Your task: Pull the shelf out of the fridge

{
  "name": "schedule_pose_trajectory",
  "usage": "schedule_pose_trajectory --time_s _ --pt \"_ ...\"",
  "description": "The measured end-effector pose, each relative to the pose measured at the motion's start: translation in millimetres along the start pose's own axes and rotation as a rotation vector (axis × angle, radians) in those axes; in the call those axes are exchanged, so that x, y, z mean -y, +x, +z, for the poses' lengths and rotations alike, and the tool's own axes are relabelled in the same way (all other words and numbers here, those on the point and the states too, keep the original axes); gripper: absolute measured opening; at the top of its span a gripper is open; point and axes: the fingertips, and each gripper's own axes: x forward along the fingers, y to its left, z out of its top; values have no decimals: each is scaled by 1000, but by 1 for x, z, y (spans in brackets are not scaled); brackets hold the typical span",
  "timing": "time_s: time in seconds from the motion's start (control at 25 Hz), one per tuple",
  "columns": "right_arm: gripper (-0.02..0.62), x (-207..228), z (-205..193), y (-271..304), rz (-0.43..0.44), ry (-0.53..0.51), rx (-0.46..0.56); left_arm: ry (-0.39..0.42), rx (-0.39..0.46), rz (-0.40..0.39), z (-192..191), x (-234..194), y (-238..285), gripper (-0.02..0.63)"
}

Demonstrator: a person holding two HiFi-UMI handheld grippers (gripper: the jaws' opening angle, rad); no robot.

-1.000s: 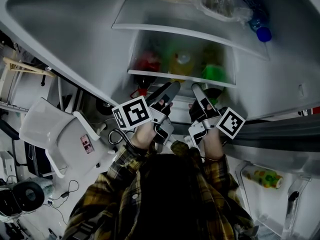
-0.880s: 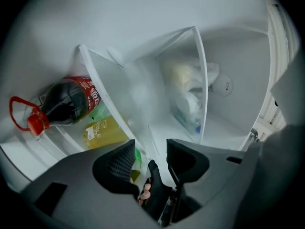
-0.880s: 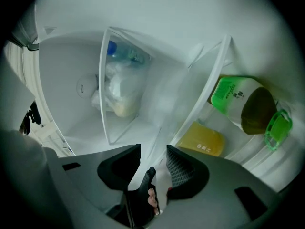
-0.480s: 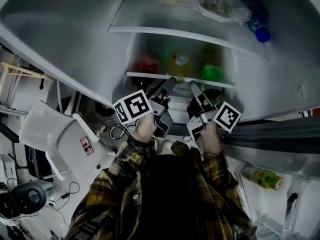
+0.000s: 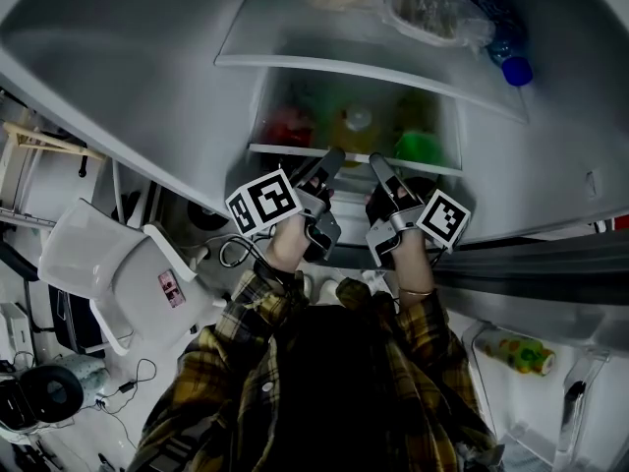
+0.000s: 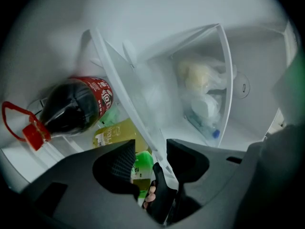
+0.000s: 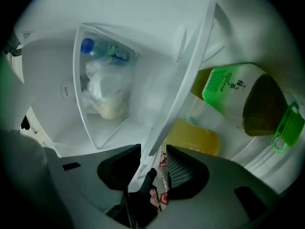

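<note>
Left tool (image 6: 150, 160), right tool (image 7: 153, 163) straddle shelf (image 6: 125, 87) edge — red label (image 6: 101, 97) illegible.

Two black two-jaw grippers (image 5: 332, 157) (image 5: 379, 165); ahead of them, two white-edged glass shelves (image 6: 138, 109) (image 5: 285, 23), four plastic drink bottles (image 5: 290, 121) (image 5: 359, 126) (image 5: 418, 144) (image 5: 511, 62), one clear bag of food (image 5: 432, 8).

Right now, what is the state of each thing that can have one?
Fridge: open.
Shelf: seated inside, not pulled out.
Left claw: open, astride the shelf's front edge.
Right claw: open, astride the same edge.
Cola bottle: capped, lying down.
Green-capped bottle: closed, lying down.
</note>
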Motion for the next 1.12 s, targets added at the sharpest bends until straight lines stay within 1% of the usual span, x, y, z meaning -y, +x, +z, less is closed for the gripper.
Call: schedule_pose_trajectory --time_s 0.28,0.64,0.88,1.0,1.04,1.08,1.12 --pt "156 3 4 10 15 30 3 -42 18 9 6 -9 6 198" --pt "155 7 17 18 11 54 35 -44 29 9 16 -7 15 198" --pt "153 8 20 18 12 69 47 -44 19 8 14 -6 20 194" --pt "146 10 20 20 10 81 52 -64 27 8 15 -8 21 146" --pt "128 10 20 20 5 85 56 -68 30 8 15 -8 21 119" --pt "95 10 20 19 0 87 60 -69 31 6 16 -8 21 105" --pt "82 10 21 19 -3 90 64 -70 32 3 17 -7 21 95"
